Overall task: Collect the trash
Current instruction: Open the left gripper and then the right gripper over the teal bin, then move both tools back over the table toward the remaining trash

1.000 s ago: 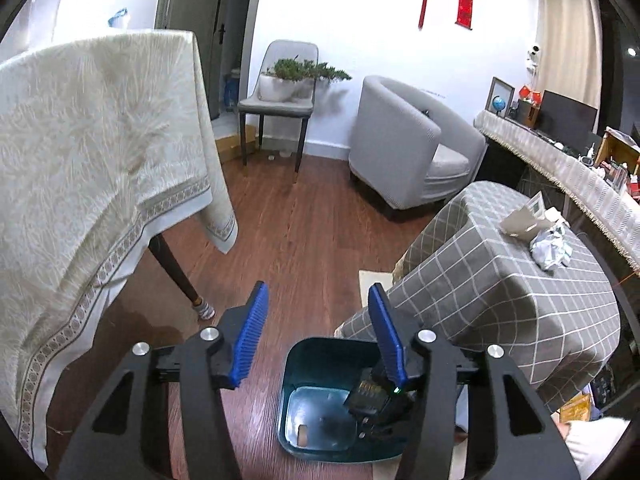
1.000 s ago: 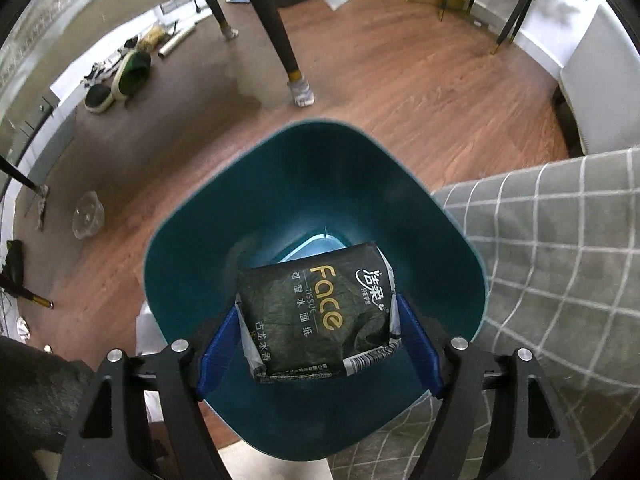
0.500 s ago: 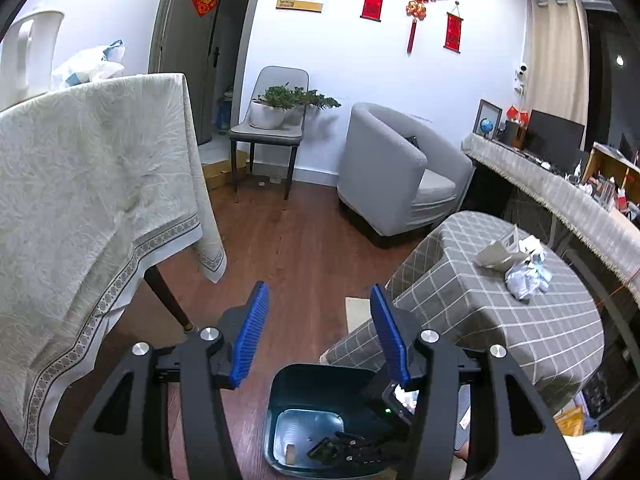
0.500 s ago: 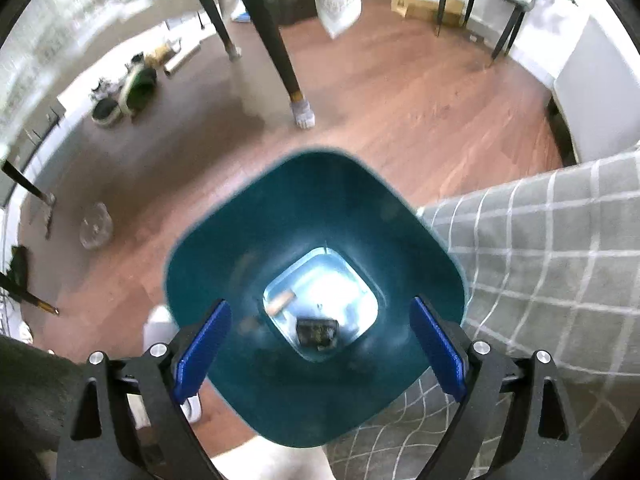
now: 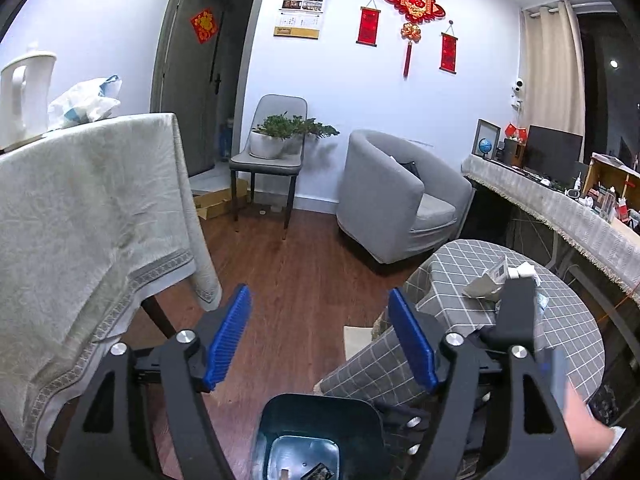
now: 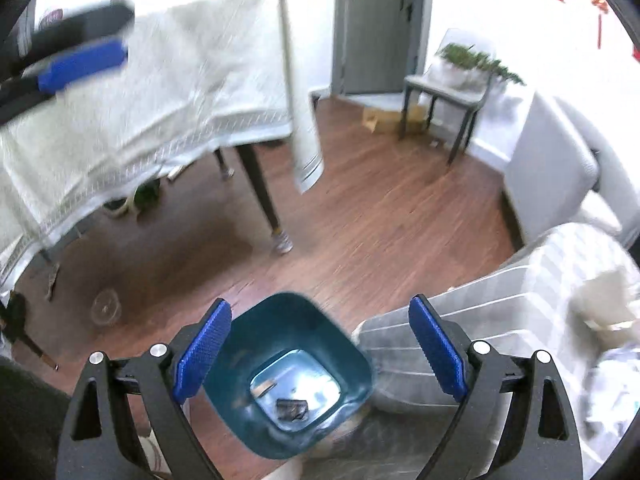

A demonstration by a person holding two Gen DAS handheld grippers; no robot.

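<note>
Both my tools empty: left gripper jaws opening, nothing between; right gripper spread wide. Bin at bottom centre holds a dark packet. Remaining trash lies on checked table, right of frame, nearer my right hand. Pile partly hidden by gripper, shapes unclear.

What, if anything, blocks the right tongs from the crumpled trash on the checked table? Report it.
Nothing visible does. The right tongs stand open and empty above the teal bin; the crumpled trash lies uncovered on the checked table beside the bin.
</note>
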